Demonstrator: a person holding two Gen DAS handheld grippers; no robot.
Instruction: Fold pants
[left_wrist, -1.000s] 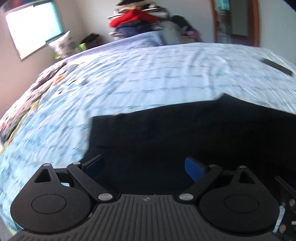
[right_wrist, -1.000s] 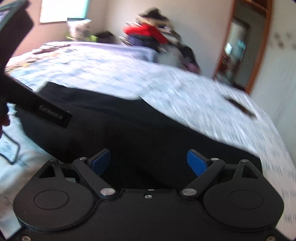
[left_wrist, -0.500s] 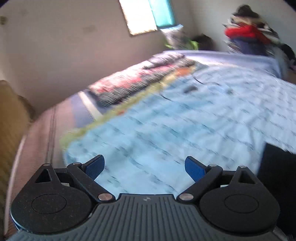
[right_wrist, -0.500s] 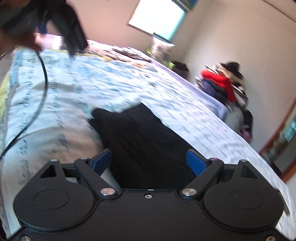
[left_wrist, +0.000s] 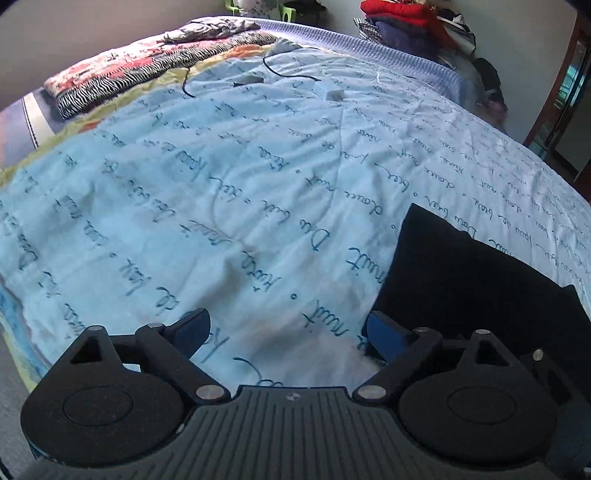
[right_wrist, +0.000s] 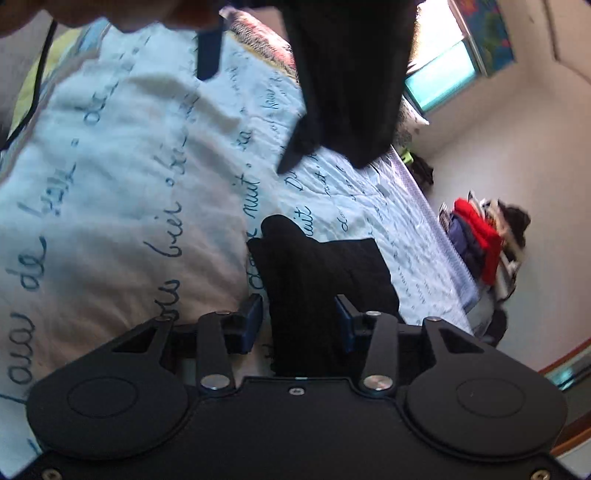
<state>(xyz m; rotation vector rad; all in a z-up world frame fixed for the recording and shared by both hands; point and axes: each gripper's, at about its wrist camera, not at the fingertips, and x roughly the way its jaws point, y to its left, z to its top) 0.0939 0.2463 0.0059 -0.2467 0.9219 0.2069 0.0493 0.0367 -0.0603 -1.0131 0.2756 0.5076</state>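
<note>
The black pants (left_wrist: 476, 291) lie on the blue script-printed bedspread (left_wrist: 221, 192), the left gripper (left_wrist: 284, 328) spread wide and empty beside their edge, while the right gripper (right_wrist: 299, 325) has its jaws narrowed around a raised fold of the fabric.

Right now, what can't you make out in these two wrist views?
Right wrist: whether the right gripper actually clamps the pants; fabric fills the gap and hides pad contact.
Right wrist: dark shape at top, blurred and cut off by the edge; unidentifiable.
Left wrist: pants run off the right edge and behind the left gripper; fold count unknown.
</note>
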